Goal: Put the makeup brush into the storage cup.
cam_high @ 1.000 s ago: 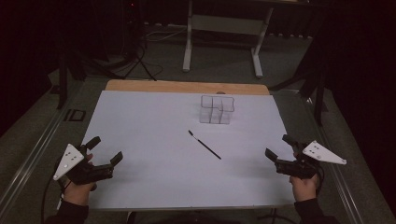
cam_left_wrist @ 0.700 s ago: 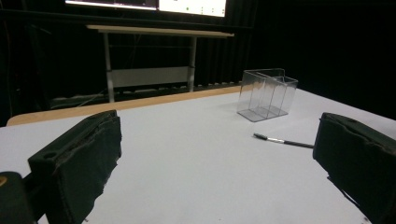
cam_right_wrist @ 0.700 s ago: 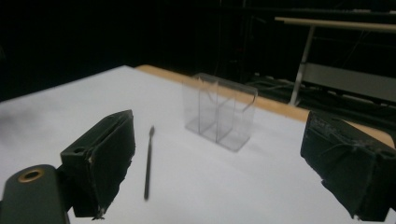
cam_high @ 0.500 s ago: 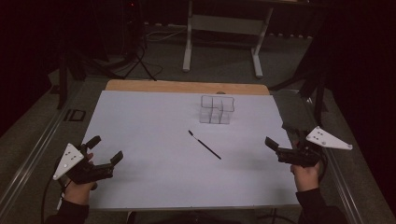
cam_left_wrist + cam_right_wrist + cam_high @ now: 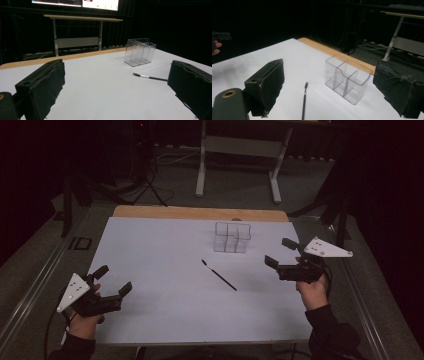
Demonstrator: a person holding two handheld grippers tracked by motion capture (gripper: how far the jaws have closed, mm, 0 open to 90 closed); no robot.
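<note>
A thin black brush [image 5: 219, 275] with a pale ferrule was seen lying flat mid-worktop [image 5: 150, 250], near a clear divided box [image 5: 231, 237]. The right claw [image 5: 280, 254] and left claw [image 5: 113, 281] were held spread, empty.

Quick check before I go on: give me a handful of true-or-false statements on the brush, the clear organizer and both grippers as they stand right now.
1. The brush lies flat on the white table. True.
2. The brush stands inside the clear organizer. False: the organizer looks empty, and the brush lies on the table in front of it, apart from it.
3. The right gripper is shut on the brush. False: its jaws are open and hold nothing.
4. The left gripper is open, near the table's front left corner. True.
5. The organizer lies tipped on its side. False: it stands upright.
</note>
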